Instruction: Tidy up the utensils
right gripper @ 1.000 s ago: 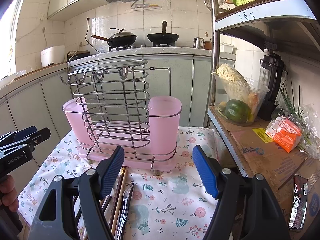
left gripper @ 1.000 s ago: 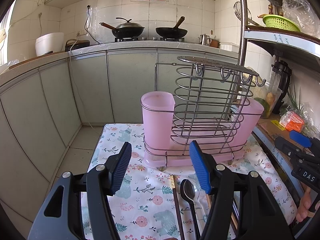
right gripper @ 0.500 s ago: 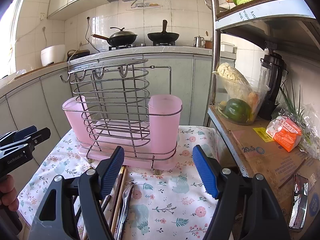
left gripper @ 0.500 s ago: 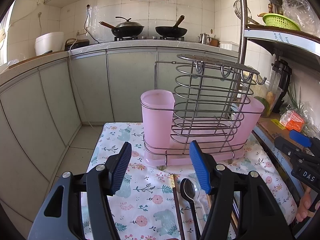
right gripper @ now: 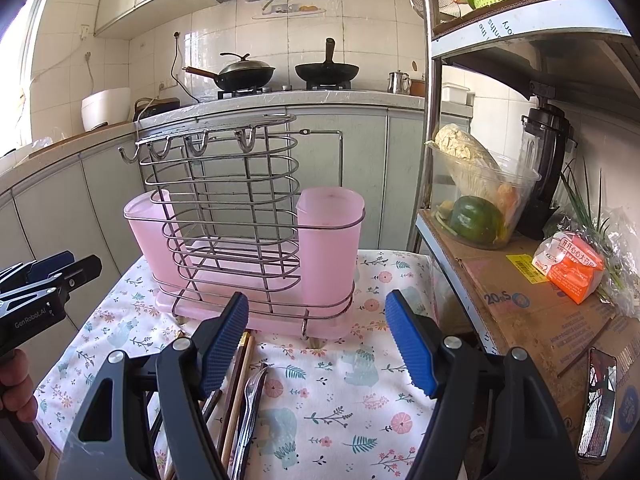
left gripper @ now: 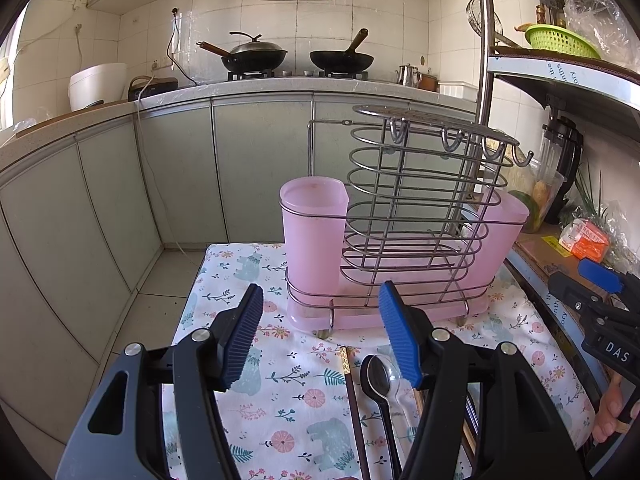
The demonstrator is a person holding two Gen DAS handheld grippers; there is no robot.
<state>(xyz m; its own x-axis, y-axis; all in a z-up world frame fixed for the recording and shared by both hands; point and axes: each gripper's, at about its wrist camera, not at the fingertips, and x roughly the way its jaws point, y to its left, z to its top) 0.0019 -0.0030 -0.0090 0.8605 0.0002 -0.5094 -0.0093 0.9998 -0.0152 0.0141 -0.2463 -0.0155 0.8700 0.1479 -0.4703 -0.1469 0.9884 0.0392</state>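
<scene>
A wire utensil rack (left gripper: 412, 208) (right gripper: 224, 216) with two pink plastic cups (left gripper: 313, 236) (right gripper: 330, 240) stands at the back of a small table under a floral cloth (left gripper: 288, 400) (right gripper: 352, 396). In front of it lie a black spoon (left gripper: 380, 380), dark chopsticks (left gripper: 354, 400), wooden chopsticks (right gripper: 238, 392) and a metal fork (right gripper: 250, 404). My left gripper (left gripper: 320, 336) hangs open above the cloth, left of the spoon. My right gripper (right gripper: 316, 340) is open too, just right of the utensils. Both hold nothing.
A metal shelf unit (right gripper: 436, 80) stands at the right with a cardboard box (right gripper: 532, 308), a vegetable bowl (right gripper: 480, 200), a blender (right gripper: 548, 168) and an orange packet (right gripper: 568, 268). A phone (right gripper: 600, 396) lies on the box. Kitchen cabinets with woks (left gripper: 256, 56) are behind.
Both grippers have drifted slightly, so the rack sits a little lower in each view. Their jaws stay open and the utensils have not moved.
</scene>
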